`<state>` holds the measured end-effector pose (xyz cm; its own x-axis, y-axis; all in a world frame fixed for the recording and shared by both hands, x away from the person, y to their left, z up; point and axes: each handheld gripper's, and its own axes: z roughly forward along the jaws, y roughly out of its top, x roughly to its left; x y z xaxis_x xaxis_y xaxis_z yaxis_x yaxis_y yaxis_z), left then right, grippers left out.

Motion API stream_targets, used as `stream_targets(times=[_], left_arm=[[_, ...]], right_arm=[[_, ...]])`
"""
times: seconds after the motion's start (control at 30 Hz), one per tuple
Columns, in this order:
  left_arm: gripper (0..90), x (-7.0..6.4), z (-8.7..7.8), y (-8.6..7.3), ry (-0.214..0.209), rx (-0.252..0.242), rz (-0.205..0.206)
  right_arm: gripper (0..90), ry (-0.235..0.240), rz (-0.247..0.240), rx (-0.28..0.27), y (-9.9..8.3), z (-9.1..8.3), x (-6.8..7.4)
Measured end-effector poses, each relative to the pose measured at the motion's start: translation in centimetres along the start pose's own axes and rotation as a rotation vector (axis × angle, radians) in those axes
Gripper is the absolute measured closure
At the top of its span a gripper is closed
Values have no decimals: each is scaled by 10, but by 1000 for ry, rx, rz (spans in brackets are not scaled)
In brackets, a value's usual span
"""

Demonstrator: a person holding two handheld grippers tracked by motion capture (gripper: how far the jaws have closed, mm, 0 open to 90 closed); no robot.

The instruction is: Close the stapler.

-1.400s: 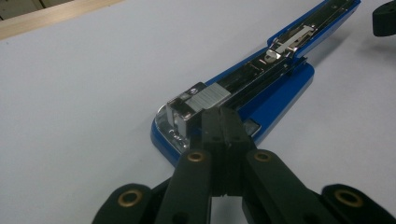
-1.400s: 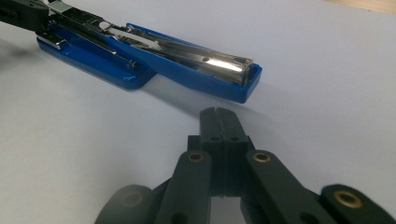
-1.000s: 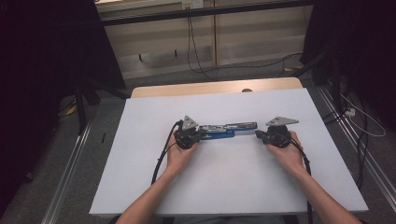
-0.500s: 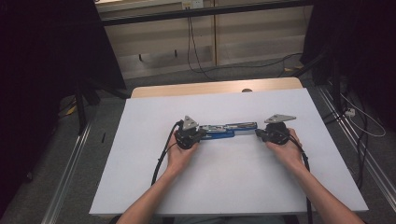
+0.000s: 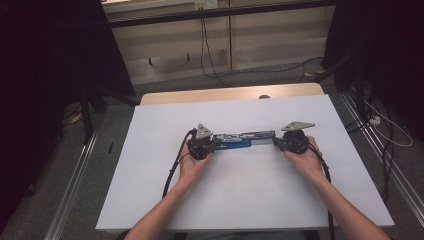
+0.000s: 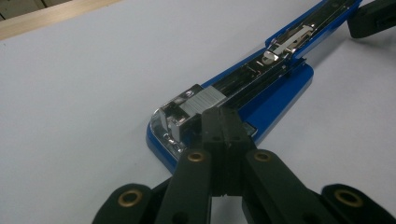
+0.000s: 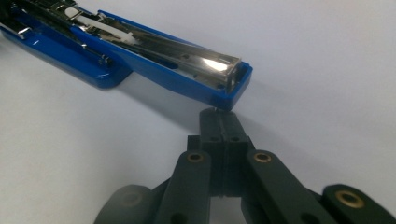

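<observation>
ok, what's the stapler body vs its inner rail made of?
Stapler body: glossy blue, likely moulded plastic, judging by its soft highlights and rounded edges. Inner rail: bright metal, probably plated steel, since it gives a mirror-like glare. Staple strip: dull silver metal.

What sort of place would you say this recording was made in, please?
Probably a lab or recording workshop: a white-topped table ringed by black curtains, metal floor rails, loose cables, and a blue stapler opened flat between the two grippers.
</observation>
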<state>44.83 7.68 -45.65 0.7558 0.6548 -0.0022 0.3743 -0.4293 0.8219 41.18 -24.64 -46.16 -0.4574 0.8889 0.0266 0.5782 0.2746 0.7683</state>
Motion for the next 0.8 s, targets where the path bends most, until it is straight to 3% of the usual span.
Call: stream_targets(times=[0.8], left_arm=[[900, 0, 0, -1, -7, -6, -7]], right_arm=[[899, 7, 4, -29, 2, 3, -1]])
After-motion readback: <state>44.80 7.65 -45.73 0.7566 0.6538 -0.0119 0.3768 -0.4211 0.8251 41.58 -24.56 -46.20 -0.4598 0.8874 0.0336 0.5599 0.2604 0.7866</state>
